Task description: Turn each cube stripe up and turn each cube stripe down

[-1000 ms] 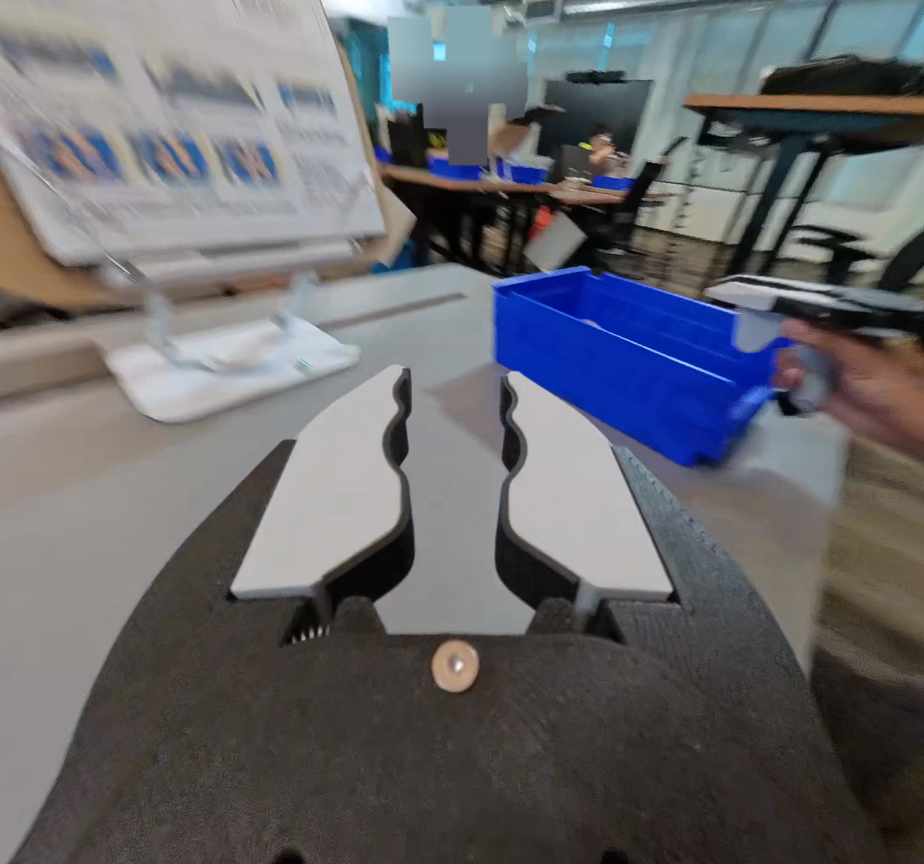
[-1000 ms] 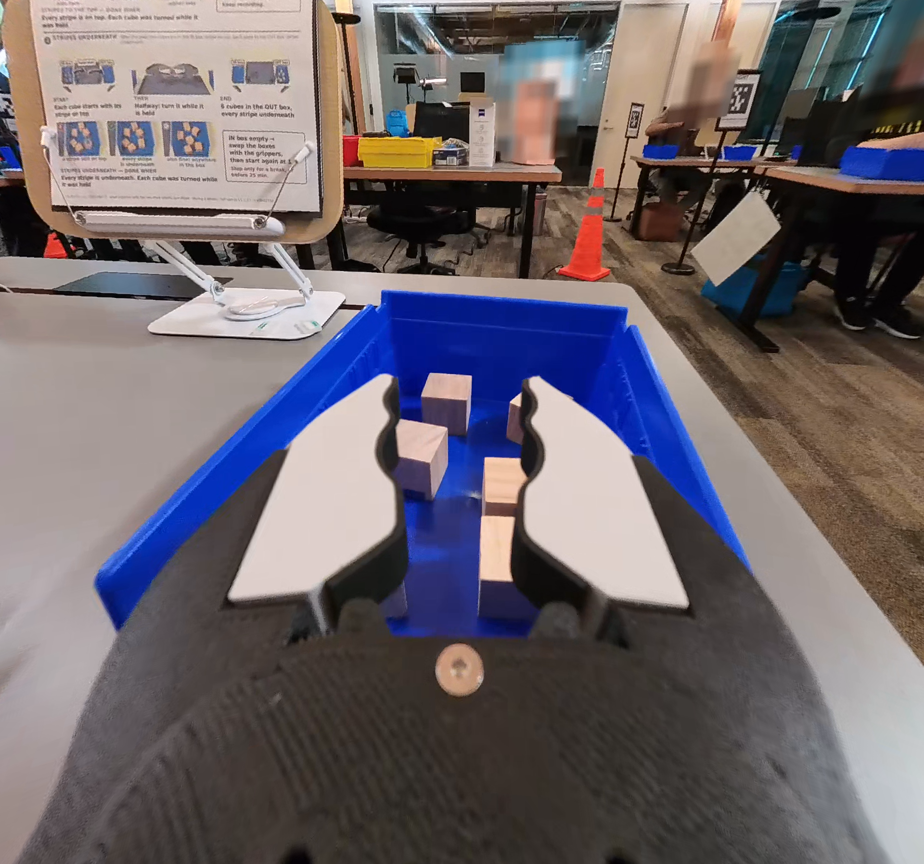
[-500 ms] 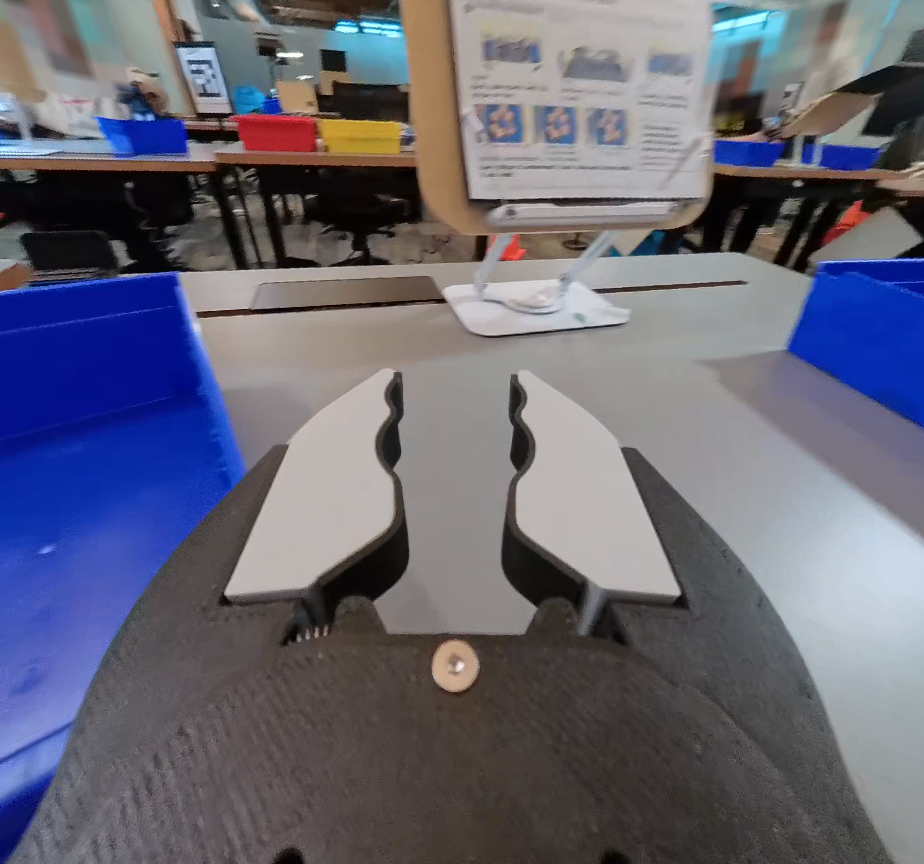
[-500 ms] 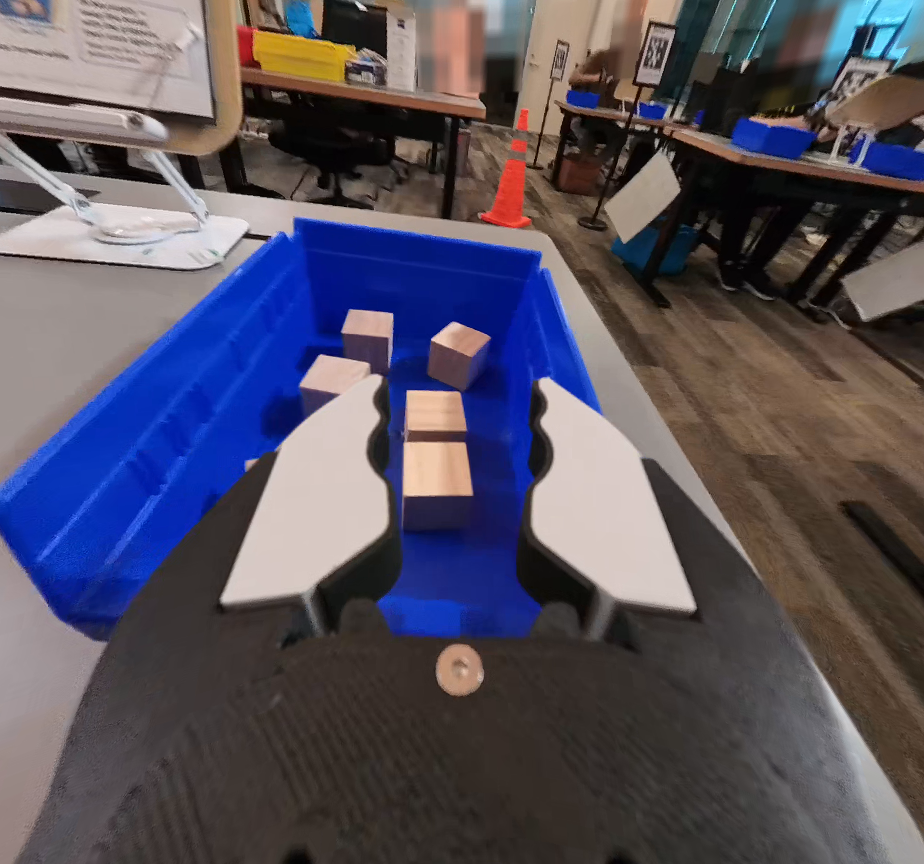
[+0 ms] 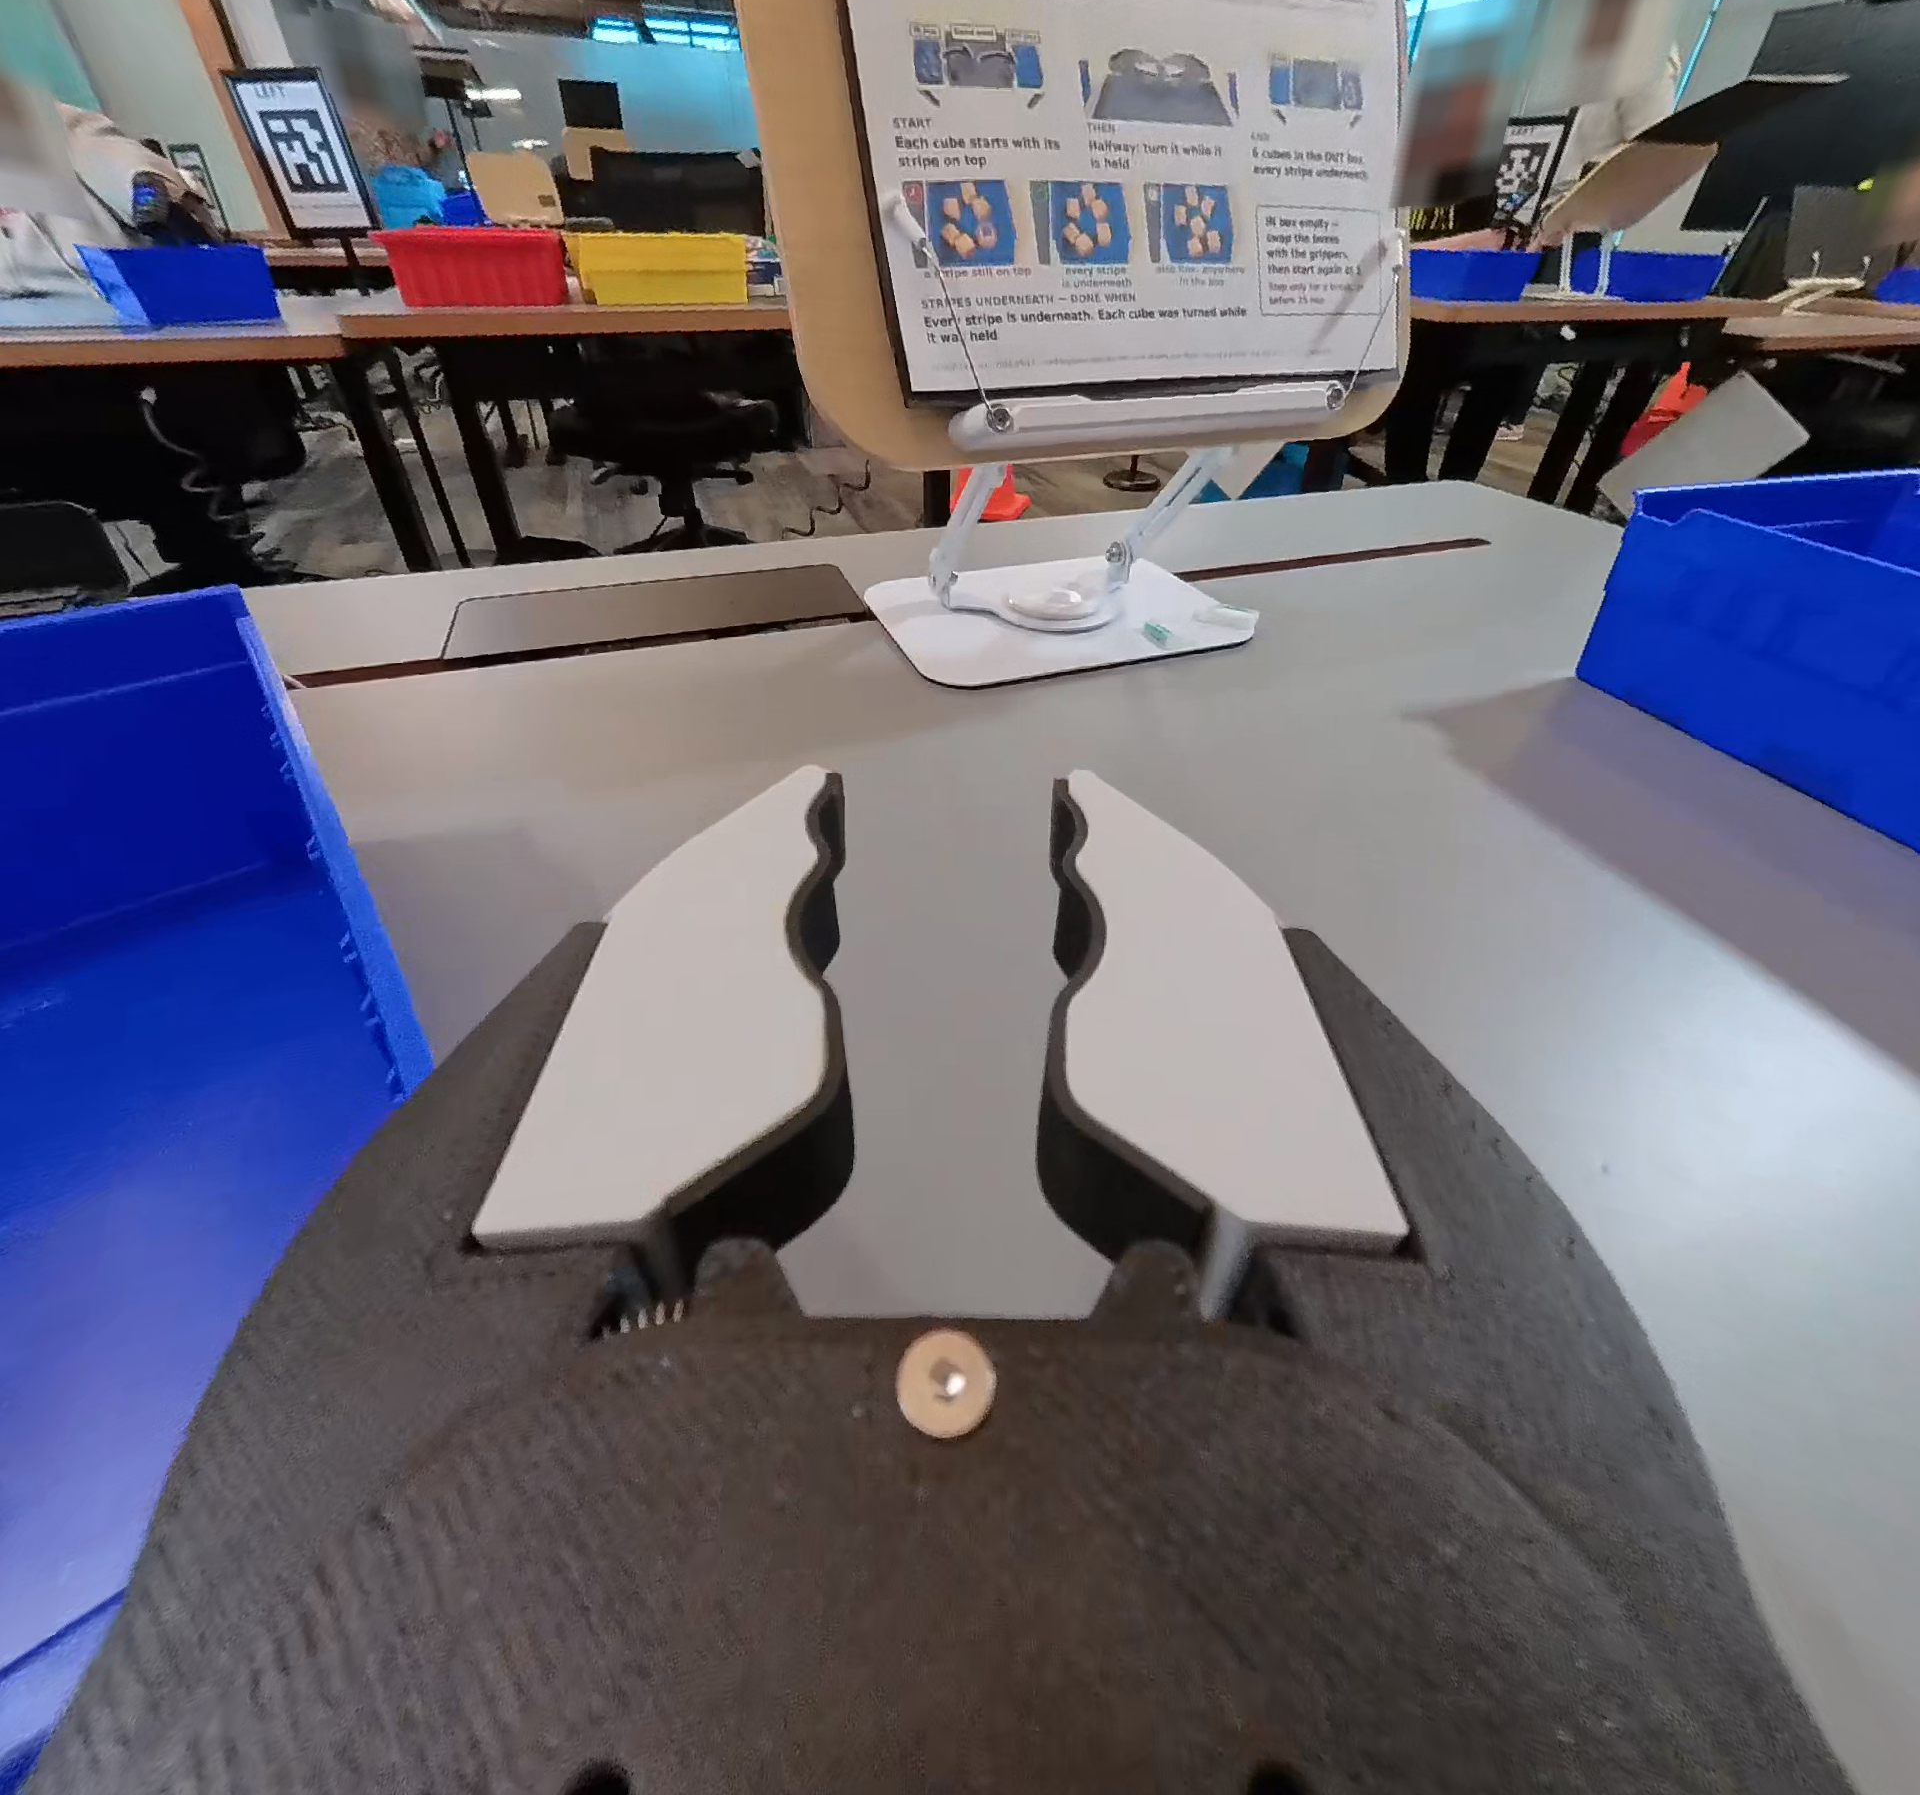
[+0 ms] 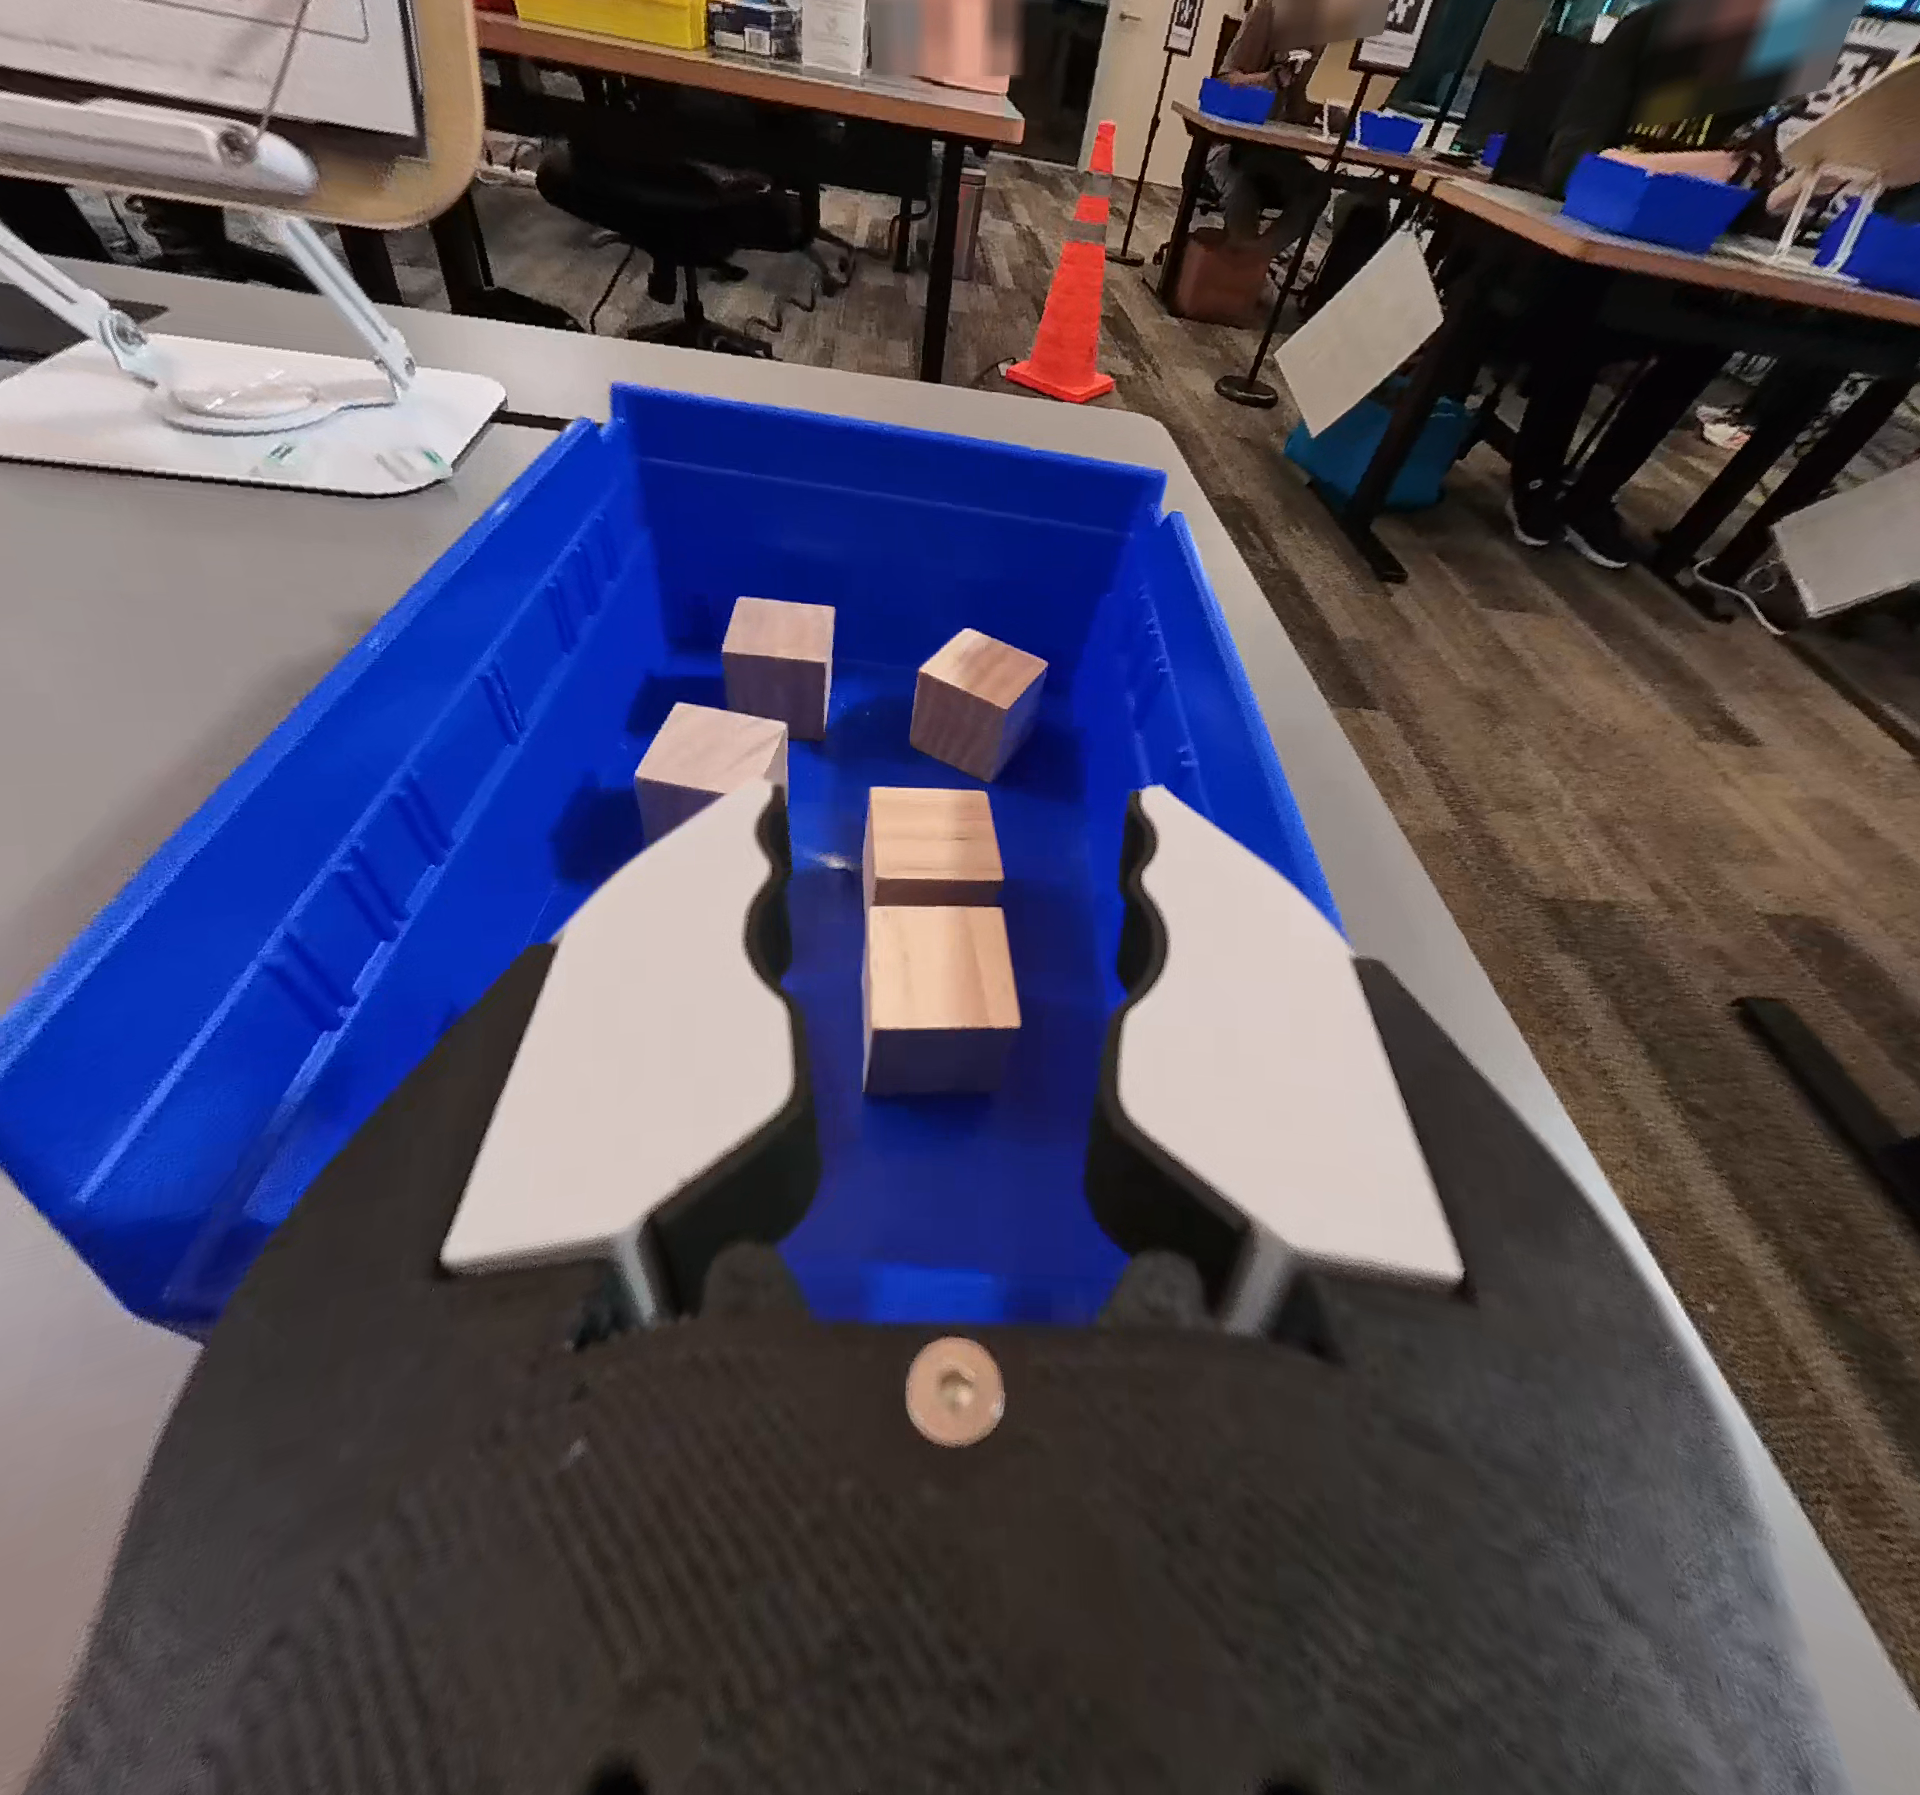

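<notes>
Cubes lie in the blue bin (image 6: 312, 914); nearest cube (image 6: 938, 992) sits mid-frame, just ahead between my spread, empty right fingers (image 6: 951, 862). Left fingers (image 5: 943, 846), also spread, face bare table (image 5: 1455, 966).

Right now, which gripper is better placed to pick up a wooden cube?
Right gripper: open, hovering above the nearest cube in its blue bin. Left gripper faces bare table.

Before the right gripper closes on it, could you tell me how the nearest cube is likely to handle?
The nearest cube looks like solid wood, so probably rigid and fairly light. Its flat faces should sit squarely and not roll. It touches the next cube, so pushing may shift both.
</notes>
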### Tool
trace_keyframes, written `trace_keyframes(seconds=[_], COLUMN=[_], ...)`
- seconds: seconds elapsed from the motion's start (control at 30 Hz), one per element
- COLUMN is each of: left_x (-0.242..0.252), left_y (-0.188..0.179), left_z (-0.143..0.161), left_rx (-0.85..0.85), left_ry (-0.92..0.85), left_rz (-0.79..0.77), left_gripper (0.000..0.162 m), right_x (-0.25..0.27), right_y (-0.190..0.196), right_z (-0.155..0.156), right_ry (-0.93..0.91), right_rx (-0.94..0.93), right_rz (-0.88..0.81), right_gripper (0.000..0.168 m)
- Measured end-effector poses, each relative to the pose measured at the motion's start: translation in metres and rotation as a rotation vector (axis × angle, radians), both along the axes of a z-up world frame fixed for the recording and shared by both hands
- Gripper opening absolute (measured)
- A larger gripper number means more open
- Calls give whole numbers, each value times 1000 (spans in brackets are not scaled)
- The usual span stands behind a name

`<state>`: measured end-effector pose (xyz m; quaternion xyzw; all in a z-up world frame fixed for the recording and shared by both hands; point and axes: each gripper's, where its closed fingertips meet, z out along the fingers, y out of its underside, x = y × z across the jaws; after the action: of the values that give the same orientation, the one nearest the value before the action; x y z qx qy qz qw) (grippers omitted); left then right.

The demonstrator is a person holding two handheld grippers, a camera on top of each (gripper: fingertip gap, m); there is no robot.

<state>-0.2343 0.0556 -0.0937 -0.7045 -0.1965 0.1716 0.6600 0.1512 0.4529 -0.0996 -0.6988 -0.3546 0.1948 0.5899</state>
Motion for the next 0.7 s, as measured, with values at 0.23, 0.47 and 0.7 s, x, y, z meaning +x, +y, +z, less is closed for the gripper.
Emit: trace_keyframes(seconds=[0.23, 0.47, 0.7], left_x=[8, 15, 30], left_y=[4, 44, 88], left_z=[4, -2, -11], left_rx=[51, 15, -33], left_ry=[-50, -42, -55], left_rz=[-28, -117, -210], left_gripper=[39, 39, 48], right_x=[18, 51, 103], right_y=[6, 4, 11], right_z=[-9, 3, 0], right_ry=[-32, 30, 120], right_rx=[-19, 19, -42], right_rz=[-53, -87, -205], right_gripper=[77, 69, 83])
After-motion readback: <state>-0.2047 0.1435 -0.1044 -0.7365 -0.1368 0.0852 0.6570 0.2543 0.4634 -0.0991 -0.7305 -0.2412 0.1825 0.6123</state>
